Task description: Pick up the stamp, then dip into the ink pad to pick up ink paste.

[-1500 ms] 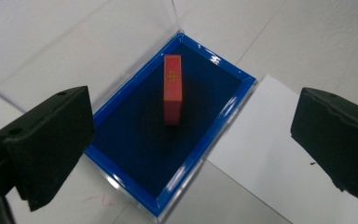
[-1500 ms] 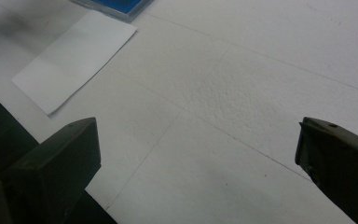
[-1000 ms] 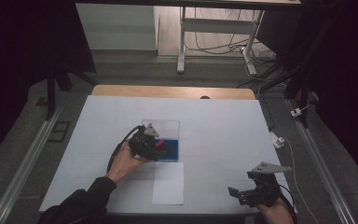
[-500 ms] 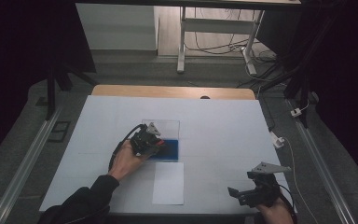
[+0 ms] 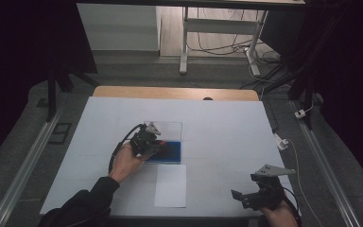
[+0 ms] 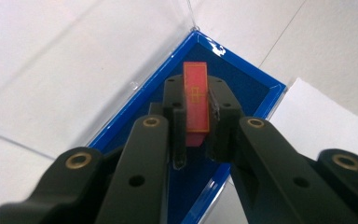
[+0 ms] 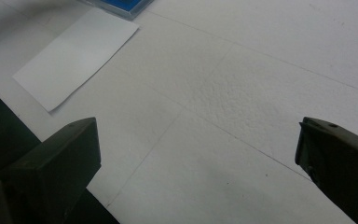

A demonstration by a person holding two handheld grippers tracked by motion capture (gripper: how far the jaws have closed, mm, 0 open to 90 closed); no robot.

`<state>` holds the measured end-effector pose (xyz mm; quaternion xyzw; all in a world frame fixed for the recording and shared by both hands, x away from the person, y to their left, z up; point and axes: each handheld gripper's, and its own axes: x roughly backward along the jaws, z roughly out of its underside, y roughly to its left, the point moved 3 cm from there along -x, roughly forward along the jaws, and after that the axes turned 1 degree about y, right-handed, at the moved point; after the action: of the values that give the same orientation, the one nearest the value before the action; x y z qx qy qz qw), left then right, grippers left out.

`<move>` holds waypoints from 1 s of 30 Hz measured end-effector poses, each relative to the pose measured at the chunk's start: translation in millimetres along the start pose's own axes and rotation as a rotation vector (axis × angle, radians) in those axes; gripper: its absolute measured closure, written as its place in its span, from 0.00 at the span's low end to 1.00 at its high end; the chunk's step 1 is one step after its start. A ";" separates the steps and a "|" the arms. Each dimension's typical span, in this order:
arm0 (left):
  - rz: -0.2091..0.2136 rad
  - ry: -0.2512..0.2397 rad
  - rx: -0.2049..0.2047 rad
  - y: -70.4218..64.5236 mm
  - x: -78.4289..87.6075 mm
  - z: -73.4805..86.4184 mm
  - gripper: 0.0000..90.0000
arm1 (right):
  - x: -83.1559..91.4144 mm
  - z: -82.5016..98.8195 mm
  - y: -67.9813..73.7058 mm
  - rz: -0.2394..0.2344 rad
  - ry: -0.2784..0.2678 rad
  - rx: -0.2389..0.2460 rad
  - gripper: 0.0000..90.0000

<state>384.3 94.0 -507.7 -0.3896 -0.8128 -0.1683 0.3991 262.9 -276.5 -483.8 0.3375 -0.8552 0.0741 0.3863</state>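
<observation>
A small red tile (image 6: 196,93) with thin gold lines stands on edge between the pads of my left gripper (image 6: 196,100), which is shut on it. Its jaws have just been closing around the tile. The tile is held just above a shallow blue tray (image 6: 256,88) whose clear lid (image 6: 98,46) lies open behind it. In the high view the left gripper (image 5: 157,144) sits at the left end of the blue tray (image 5: 171,151), mid-table. My right gripper (image 5: 246,187) rests near the table's front right edge; its jaws (image 7: 198,154) stand wide open over bare table.
A white sheet of paper (image 5: 170,185) lies just in front of the tray, also seen as the sheet (image 7: 77,53) in the right gripper view. The table top is white. A cable and a small white plug (image 5: 280,141) lie at the right edge.
The left gripper's jaws have closed onto the red tile, and the hand has shifted slightly over the tray. The right gripper has stayed where it was.
</observation>
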 end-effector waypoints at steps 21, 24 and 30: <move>0.023 -0.071 0.005 -1.0 30.0 2.0 0.89 | 0.9 0.2 -0.2 -0.002 0.000 -0.002 0.00; 0.024 -0.066 0.020 -1.3 30.1 1.1 0.89 | 0.8 0.3 -0.2 -0.004 -0.004 -0.004 0.00; 0.011 -0.056 0.012 -2.9 28.6 -0.4 0.89 | -0.2 -0.1 0.0 -0.005 0.000 -0.003 0.00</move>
<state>371.5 106.2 -485.1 -0.3961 -0.8225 -0.1504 0.3794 263.0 -276.4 -483.8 0.3392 -0.8544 0.0719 0.3869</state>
